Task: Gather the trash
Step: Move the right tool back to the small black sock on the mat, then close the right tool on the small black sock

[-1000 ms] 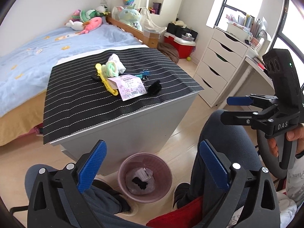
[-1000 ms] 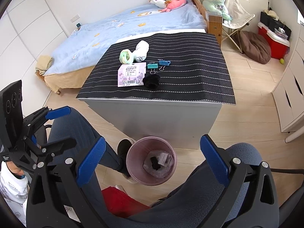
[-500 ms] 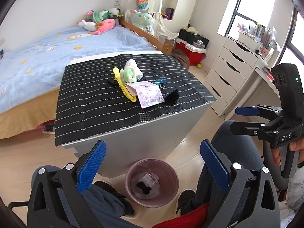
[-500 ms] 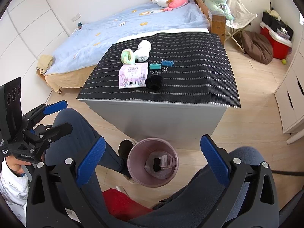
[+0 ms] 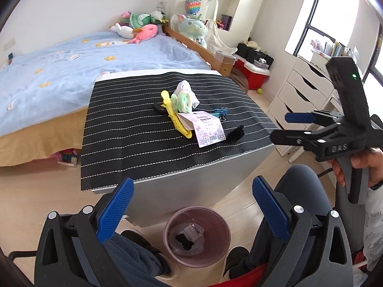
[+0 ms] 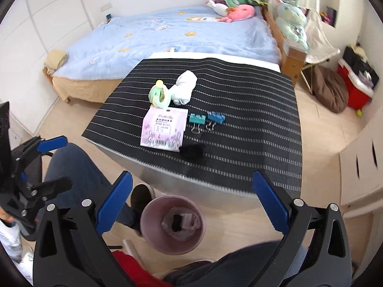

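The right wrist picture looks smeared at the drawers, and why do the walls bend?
Right wrist view: motion blur smears the drawers and table edge; left wrist view is sharp, its window blown out white. Both are fisheye, bending straight lines near the rim.

You had the bin (image 6: 172,224) on the floor before the table (image 6: 215,179); on the mat (image 6: 251,119), card (image 6: 164,128) lay left of two clips (image 6: 207,118), socks (image 6: 176,89) behind.

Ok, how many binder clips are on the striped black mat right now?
2. A teal metal binder clip lies just right of the pink printed card, and a blue metal binder clip lies beside it on its right. None show elsewhere, though the socks could hide more.
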Motion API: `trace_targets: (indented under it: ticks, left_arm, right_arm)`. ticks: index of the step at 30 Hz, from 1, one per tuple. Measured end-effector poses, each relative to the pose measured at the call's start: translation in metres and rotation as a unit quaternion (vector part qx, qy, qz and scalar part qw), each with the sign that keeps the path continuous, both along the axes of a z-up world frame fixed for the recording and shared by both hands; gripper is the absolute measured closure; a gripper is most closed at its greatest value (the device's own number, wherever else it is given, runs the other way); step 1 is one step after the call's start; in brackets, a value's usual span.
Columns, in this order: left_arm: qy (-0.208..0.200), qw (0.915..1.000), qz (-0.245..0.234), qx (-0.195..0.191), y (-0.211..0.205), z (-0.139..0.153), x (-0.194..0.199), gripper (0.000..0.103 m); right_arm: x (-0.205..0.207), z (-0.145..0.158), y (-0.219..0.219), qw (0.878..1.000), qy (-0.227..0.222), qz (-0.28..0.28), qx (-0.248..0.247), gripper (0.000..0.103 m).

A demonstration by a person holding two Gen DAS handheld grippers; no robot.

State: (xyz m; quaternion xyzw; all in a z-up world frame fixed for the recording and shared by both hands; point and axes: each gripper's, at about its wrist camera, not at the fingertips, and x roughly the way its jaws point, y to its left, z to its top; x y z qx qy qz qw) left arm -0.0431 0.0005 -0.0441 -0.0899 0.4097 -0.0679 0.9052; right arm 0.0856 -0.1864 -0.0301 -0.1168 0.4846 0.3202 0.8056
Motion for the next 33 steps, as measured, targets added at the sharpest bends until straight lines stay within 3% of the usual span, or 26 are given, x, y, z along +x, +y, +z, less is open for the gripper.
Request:
trace_targets:
  ticks: [11,18,28,33]
  left_arm:
    - [0.001,0.9999,0.011,-0.006,0.009,-0.004,-0.004,0.008]
    - [0.005,0.9999,0.013,-0.010,0.012,-0.008,-0.004,0.008]
    - [0.009,0.9998,0.011,-0.012,0.010,-0.012,-0.002,0.008]
    - [0.009,0.9998,0.010,-0.012,0.009,-0.012,-0.002,0.008]
  right_arm:
    - [0.032,-0.037,0.031,0.998,0.029,0.039,-0.043,0.006]
    - [0.037,-0.051,0.037,0.996,0.036,0.053,-0.057,0.031]
    - [0.039,-0.055,0.040,0.996,0.039,0.063,-0.056,0.047]
    - [0.039,-0.057,0.041,0.995,0.042,0.066,-0.059,0.063]
